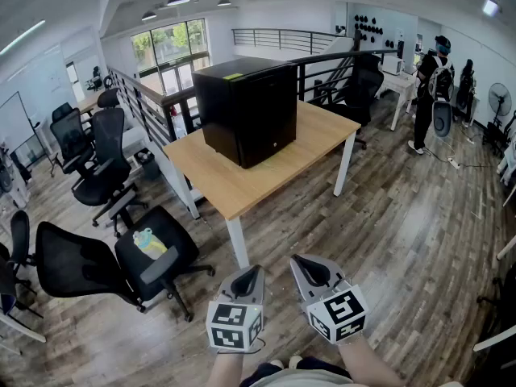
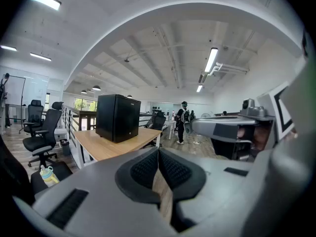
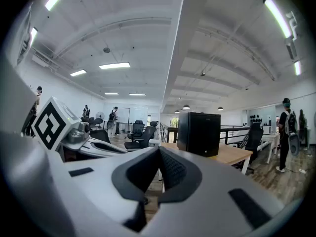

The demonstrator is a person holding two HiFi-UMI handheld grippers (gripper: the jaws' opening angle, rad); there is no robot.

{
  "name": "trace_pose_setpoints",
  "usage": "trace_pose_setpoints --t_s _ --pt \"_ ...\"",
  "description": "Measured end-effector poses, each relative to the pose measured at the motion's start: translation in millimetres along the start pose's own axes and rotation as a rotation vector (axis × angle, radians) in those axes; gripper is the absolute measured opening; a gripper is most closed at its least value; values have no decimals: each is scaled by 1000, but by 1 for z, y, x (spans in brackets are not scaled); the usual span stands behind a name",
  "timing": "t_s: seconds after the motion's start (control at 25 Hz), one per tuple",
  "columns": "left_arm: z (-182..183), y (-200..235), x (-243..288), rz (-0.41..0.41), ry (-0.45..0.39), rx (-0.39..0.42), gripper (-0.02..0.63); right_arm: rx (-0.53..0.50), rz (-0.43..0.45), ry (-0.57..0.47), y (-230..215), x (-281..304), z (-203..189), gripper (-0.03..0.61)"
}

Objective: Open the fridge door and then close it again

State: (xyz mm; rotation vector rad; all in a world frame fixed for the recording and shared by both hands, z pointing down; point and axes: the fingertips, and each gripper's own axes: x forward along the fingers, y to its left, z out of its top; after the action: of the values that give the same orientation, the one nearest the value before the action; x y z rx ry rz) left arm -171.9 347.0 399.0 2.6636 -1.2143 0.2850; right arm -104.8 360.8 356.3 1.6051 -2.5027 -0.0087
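Observation:
A small black fridge [image 1: 247,110] stands with its door closed on a light wooden table [image 1: 234,185] ahead of me. It also shows at middle distance as the fridge [image 2: 117,117] in the left gripper view and the fridge [image 3: 199,133] in the right gripper view. My left gripper [image 1: 247,282] and right gripper [image 1: 310,270] hang side by side near the bottom of the head view, well short of the table. Both are shut, pads together, with nothing between them. The left gripper [image 2: 158,154] and right gripper [image 3: 159,158] point toward the table.
Black office chairs [image 1: 113,256] stand left of the table, one with a bottle on its seat. A railing [image 1: 153,111] runs behind the table. A person [image 1: 430,87] stands at the far right near a white desk. Wooden floor lies between me and the table.

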Motion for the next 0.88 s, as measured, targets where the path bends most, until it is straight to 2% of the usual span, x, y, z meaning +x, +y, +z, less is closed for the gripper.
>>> trace_pose_setpoints --t_s 0.28,0.72,0.88 --pt "-1 -2 17 9 3 -17 8 10 11 19 -20 -6 -11 -2" --pt "-2 -32 41 -12 7 -25 8 37 24 15 -48 -21 -23 -2" --pt "-4 -51 52 -46 18 -13 8 54 83 47 -58 -24 -39 -2"
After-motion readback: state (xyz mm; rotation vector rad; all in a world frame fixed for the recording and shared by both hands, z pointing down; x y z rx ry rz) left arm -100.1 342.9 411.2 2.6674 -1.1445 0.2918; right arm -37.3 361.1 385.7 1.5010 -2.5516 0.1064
